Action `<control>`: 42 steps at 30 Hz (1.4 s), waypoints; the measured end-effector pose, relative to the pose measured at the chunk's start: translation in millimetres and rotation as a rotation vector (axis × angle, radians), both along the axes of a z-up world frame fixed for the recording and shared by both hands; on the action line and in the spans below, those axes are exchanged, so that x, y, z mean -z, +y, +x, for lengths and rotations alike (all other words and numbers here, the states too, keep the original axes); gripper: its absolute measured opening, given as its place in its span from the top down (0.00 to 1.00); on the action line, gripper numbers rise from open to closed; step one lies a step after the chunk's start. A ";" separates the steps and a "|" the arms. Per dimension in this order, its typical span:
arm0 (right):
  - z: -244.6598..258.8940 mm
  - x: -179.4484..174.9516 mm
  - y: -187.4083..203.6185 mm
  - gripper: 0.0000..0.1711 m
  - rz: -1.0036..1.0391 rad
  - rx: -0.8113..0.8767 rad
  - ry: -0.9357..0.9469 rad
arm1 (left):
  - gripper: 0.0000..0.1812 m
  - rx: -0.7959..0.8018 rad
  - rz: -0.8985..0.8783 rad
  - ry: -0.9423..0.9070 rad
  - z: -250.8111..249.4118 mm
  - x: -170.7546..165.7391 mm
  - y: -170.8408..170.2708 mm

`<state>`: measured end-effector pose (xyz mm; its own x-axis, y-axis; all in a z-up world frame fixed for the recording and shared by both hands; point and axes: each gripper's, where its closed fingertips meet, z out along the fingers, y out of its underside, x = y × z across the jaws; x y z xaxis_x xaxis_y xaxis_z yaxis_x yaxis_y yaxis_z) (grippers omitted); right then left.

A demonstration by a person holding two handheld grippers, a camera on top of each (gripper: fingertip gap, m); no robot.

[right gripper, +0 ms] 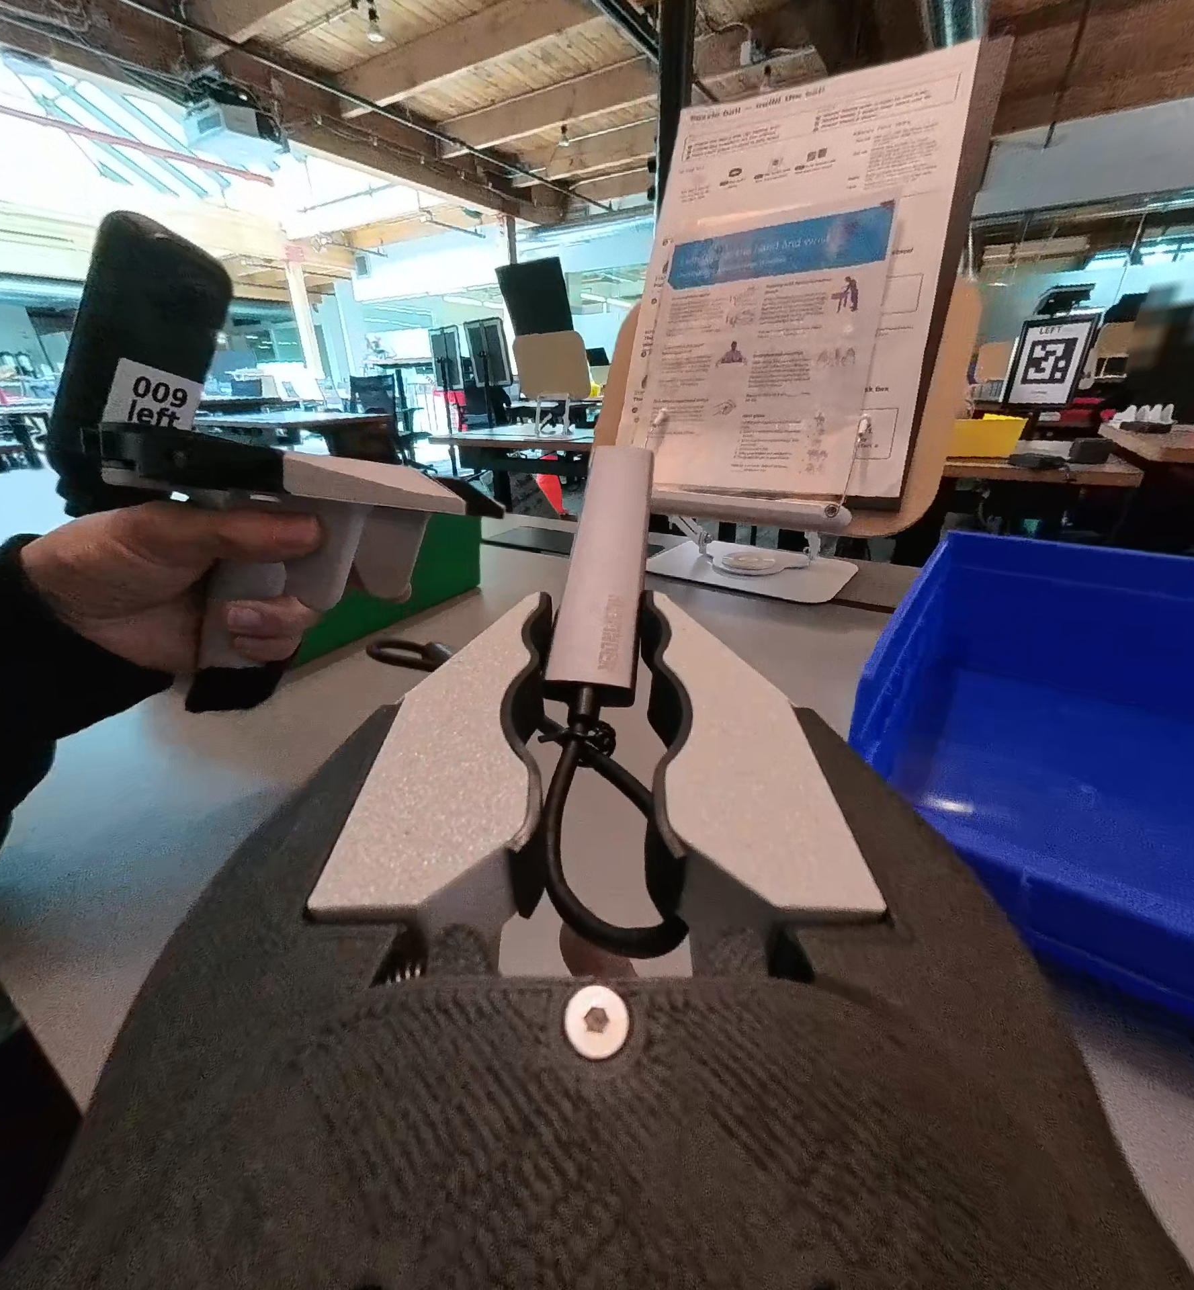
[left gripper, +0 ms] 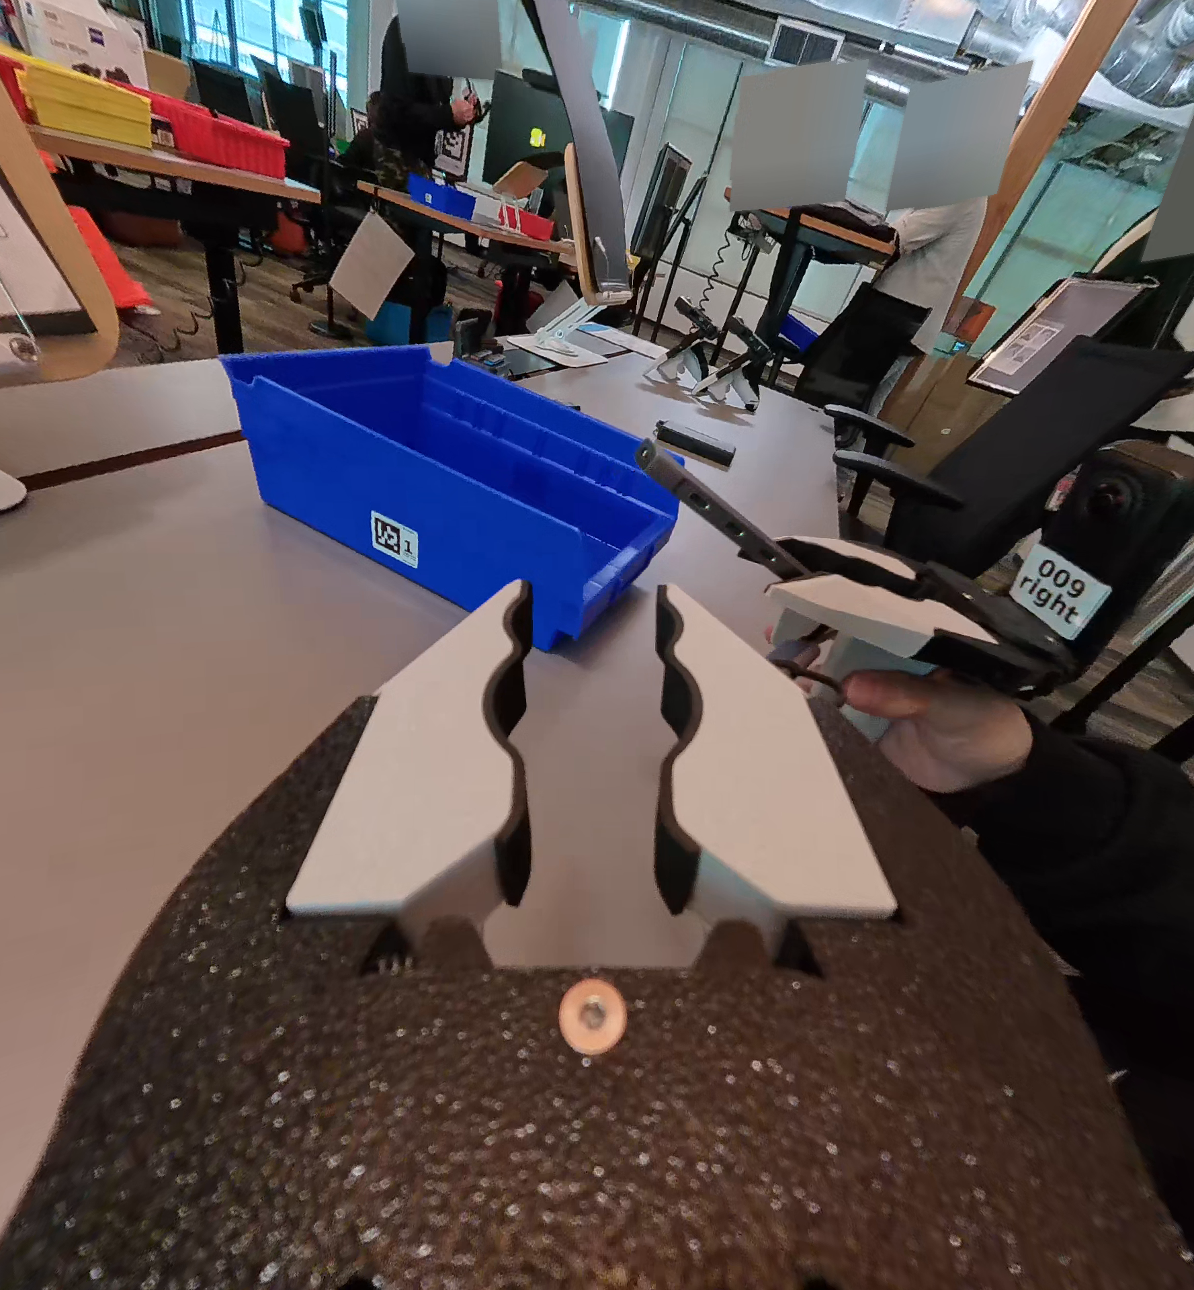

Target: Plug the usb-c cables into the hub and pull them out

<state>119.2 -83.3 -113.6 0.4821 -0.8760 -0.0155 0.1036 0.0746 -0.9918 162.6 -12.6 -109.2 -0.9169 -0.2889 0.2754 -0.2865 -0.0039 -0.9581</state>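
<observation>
My right gripper [right gripper: 594, 614] is shut on a slim grey hub [right gripper: 604, 558] and holds it up off the table, pointing away and tilted. The hub's own short black cable [right gripper: 580, 838] loops back between the fingers. In the left wrist view the hub [left gripper: 712, 502] sticks out of the right gripper [left gripper: 789, 565] at the right, its row of ports showing. My left gripper [left gripper: 594, 607] is open and empty above the grey table [left gripper: 126, 663], just in front of the blue bin. It shows at the left in the right wrist view [right gripper: 482, 504]. A black cable loop [right gripper: 405, 653] lies on the table below it.
An empty blue bin [left gripper: 454, 482] with a tag label stands on the table; it also shows at the right in the right wrist view [right gripper: 1068, 754]. A document stand with papers [right gripper: 775, 335] stands behind. A green box [right gripper: 398, 586] and a small black device [left gripper: 695, 441] lie farther off.
</observation>
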 end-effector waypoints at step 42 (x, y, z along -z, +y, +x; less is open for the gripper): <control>-13.1 -55.1 -36.0 0.86 0.051 0.045 -0.049 | 0.44 -0.312 0.166 -0.120 3.7 11.1 55.8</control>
<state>106.2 -119.3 -58.5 0.4436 -0.8954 -0.0386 0.1558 0.1195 -0.9805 166.3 43.1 -120.3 -0.8004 -0.5915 0.0973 -0.1819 0.0850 -0.9796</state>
